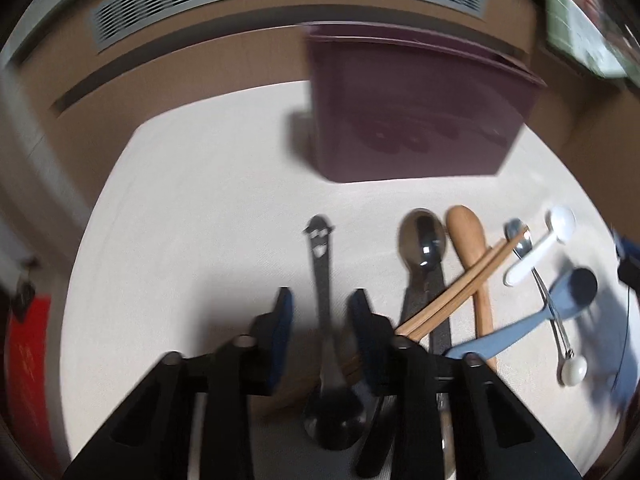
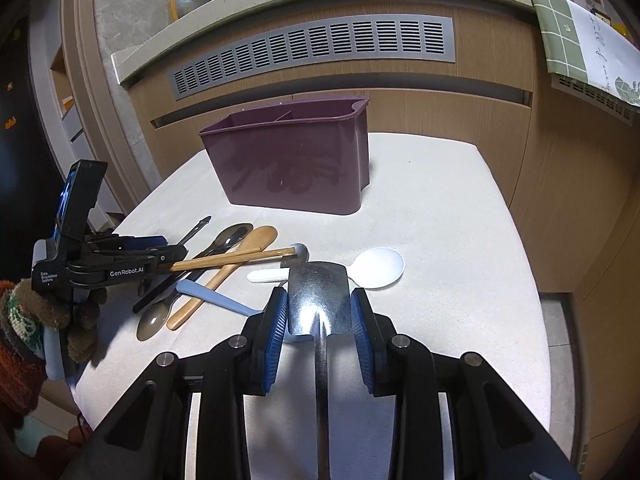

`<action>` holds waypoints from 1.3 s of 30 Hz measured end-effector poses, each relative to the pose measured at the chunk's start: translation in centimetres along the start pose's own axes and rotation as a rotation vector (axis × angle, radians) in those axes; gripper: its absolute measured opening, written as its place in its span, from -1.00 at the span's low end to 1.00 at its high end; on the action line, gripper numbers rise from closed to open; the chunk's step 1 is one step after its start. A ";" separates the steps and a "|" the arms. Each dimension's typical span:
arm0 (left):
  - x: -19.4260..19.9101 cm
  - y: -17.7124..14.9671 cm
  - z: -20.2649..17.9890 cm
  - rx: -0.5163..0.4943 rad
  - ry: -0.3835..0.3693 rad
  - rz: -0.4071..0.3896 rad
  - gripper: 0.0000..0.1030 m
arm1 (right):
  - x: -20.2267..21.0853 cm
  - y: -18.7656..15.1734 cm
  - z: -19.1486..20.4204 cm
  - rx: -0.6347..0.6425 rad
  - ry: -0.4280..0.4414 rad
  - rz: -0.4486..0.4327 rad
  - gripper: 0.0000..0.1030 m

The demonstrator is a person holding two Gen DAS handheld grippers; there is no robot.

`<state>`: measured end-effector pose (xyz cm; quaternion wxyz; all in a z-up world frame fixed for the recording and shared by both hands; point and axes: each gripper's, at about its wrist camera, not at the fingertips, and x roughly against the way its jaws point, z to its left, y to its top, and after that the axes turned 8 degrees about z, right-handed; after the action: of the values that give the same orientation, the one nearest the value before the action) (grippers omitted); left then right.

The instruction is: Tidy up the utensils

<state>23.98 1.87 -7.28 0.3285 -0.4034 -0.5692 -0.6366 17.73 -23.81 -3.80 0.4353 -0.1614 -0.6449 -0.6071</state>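
A purple utensil caddy (image 2: 296,164) stands at the back of the white table; it also shows in the left wrist view (image 1: 416,112). My right gripper (image 2: 319,316) is shut on a flat metal spatula (image 2: 318,296), held above the table. My left gripper (image 1: 320,320) is open over a pile of utensils, straddling a black-handled spoon (image 1: 322,280); it shows in the right wrist view (image 2: 132,256) beside a pair of wooden chopsticks (image 2: 232,258). The chopsticks (image 1: 452,288) cross a wooden spoon (image 1: 472,248) and a steel spoon (image 1: 422,236).
A white plastic spoon (image 2: 376,268) and a light blue spoon (image 2: 216,298) lie on the white table (image 2: 440,220). A wooden cabinet with a grey vent (image 2: 312,52) stands behind. A green cloth (image 2: 580,32) hangs at the right.
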 end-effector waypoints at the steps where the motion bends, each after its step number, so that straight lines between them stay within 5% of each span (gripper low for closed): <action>1: -0.1 0.4 -0.2 -0.024 0.000 0.012 -0.76 | 0.1 0.1 0.0 0.003 -0.003 -0.004 -0.43; 5: 0.3 1.6 -0.6 -0.034 -0.018 0.056 -0.85 | 0.5 0.5 0.2 0.015 -0.034 -0.017 -0.43; 12: 9.1 -1.7 1.0 0.166 -0.235 -0.220 -0.94 | 2.5 0.7 -0.3 -0.003 0.032 -0.067 -0.43; 15: 10.8 -2.7 0.8 0.165 -0.209 -0.286 -0.95 | 3.0 1.2 -0.2 -0.006 0.052 -0.089 -0.43; 19: 10.8 -2.8 1.3 0.170 -0.204 -0.280 -0.95 | 3.5 1.4 0.5 0.013 0.050 -0.102 -0.43; 30: 9.7 -5.8 6.9 0.398 -0.130 -0.299 -0.86 | 3.0 1.2 0.8 0.021 0.048 -0.073 -0.43; 37: 9.9 -5.7 8.9 0.405 -0.139 -0.350 -0.64 | 2.1 1.0 1.3 0.033 0.052 -0.039 -0.43; 39: 8.9 -4.7 8.9 0.343 -0.174 -0.306 -0.53 | 2.0 0.9 1.5 0.035 0.058 -0.036 -0.43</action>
<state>17.01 11.66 -1.28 0.2419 -0.3040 -0.7497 -0.5358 16.75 -22.90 -1.54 0.4454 -0.1246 -0.6454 -0.6080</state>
